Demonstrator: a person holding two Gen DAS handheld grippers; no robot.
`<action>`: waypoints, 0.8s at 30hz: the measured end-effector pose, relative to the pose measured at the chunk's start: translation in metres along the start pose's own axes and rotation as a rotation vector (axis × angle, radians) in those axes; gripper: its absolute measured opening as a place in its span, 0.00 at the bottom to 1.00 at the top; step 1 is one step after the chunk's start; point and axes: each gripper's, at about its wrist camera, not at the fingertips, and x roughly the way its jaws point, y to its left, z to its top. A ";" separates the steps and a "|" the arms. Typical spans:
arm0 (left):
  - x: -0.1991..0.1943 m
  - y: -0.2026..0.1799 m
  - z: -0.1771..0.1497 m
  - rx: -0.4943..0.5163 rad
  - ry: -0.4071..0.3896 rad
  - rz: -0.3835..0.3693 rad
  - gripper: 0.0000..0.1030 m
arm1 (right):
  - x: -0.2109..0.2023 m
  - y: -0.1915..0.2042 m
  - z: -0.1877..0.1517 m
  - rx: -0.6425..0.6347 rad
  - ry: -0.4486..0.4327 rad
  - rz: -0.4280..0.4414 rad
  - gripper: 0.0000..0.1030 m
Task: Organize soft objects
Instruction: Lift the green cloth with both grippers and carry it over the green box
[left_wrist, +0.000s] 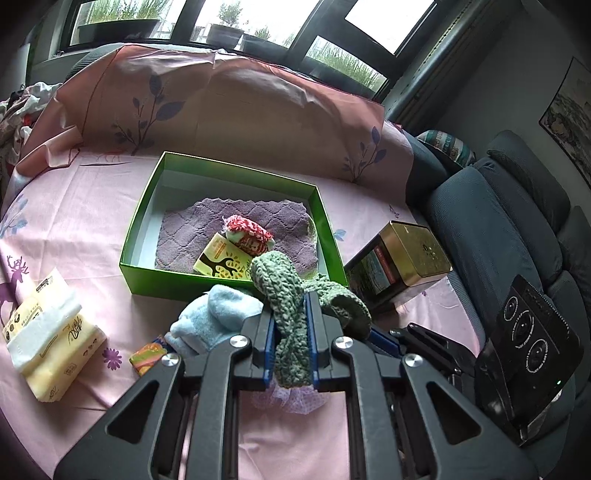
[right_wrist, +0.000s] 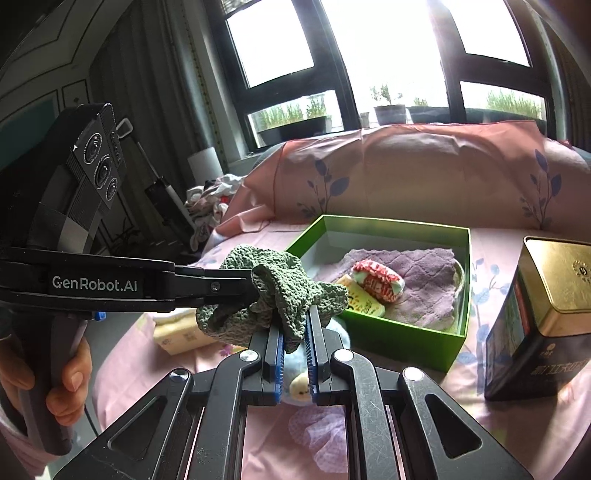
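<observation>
Both grippers are shut on one green knitted piece (left_wrist: 291, 314), held above the pink cloth in front of the green box (left_wrist: 147, 206). My left gripper (left_wrist: 290, 306) pinches its middle. My right gripper (right_wrist: 295, 321) pinches its other end (right_wrist: 288, 295); the left gripper's fingers (right_wrist: 221, 284) reach in from the left. The box (right_wrist: 406, 332) holds a purple cloth (left_wrist: 258, 221), a red-and-white soft toy (left_wrist: 249, 232) and a yellow pack (left_wrist: 221, 262). A light blue soft item (left_wrist: 218, 314) lies below the knit, and a lilac mesh piece (right_wrist: 325, 432) lies nearer.
A gold-lidded tin (left_wrist: 402, 258) stands right of the box, also in the right wrist view (right_wrist: 543, 314). A tissue pack (left_wrist: 44, 336) and a small colourful packet (left_wrist: 147, 356) lie at the left. A grey sofa (left_wrist: 498, 229) is at the right.
</observation>
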 end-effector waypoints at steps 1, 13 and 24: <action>0.003 0.001 0.005 -0.001 -0.002 0.001 0.10 | 0.003 -0.003 0.004 0.002 -0.005 -0.005 0.11; 0.048 0.023 0.058 -0.033 0.001 0.016 0.10 | 0.058 -0.032 0.038 0.008 -0.011 -0.072 0.11; 0.101 0.044 0.078 -0.087 0.051 0.040 0.11 | 0.103 -0.059 0.041 0.040 0.063 -0.135 0.11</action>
